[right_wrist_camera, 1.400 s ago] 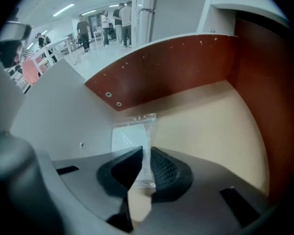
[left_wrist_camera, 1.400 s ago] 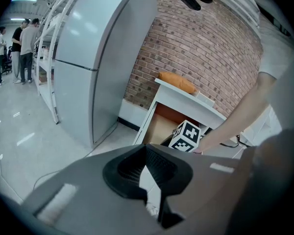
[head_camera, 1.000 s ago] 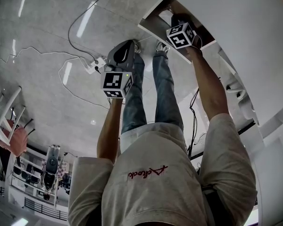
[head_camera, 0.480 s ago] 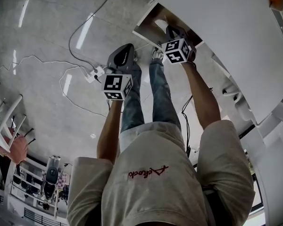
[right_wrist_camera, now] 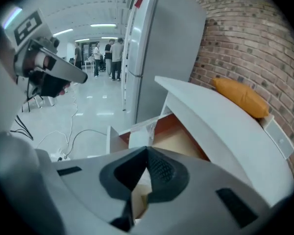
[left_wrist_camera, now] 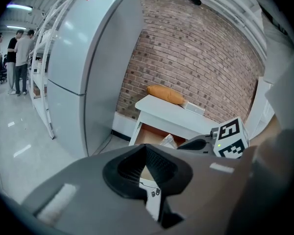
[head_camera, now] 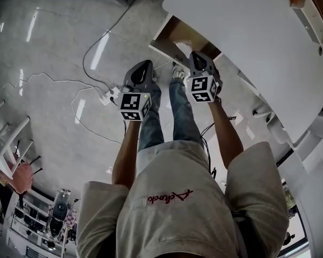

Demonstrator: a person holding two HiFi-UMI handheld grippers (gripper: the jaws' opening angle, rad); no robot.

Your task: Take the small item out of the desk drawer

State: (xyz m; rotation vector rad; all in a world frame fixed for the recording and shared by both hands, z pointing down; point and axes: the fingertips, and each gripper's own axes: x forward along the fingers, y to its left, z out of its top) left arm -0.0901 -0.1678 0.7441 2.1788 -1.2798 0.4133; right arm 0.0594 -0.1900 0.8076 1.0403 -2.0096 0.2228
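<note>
Left gripper: your left gripper [left_wrist_camera: 146, 146] is at the middle of the head view, held out over the floor [head_camera: 43, 117]. Its jaws are closed tip to tip, with nothing between them.
Right gripper: your right gripper [right_wrist_camera: 147, 149] is just to the right of it in the head view, in front of the open drawer and outside of it. Its jaws are also pressed together at the tips, and I see nothing in them.
Drawer: the drawer [head_camera: 185, 34] stands pulled out from the white desk [head_camera: 247, 47], at the upper middle of the head view.
Small item: a small packet in clear wrap [right_wrist_camera: 138, 135] lies inside the drawer, apart from both grippers. In the right gripper view it is just above the jaws.
Desk top: an orange cushion [right_wrist_camera: 240, 97] lies at the far end, near the brick wall [left_wrist_camera: 201, 62].
Beside the desk: a tall grey cabinet [left_wrist_camera: 88, 67] fills the left part of the left gripper view.
Floor: a white power strip [head_camera: 109, 94] lies just left of your left gripper in the head view.
</note>
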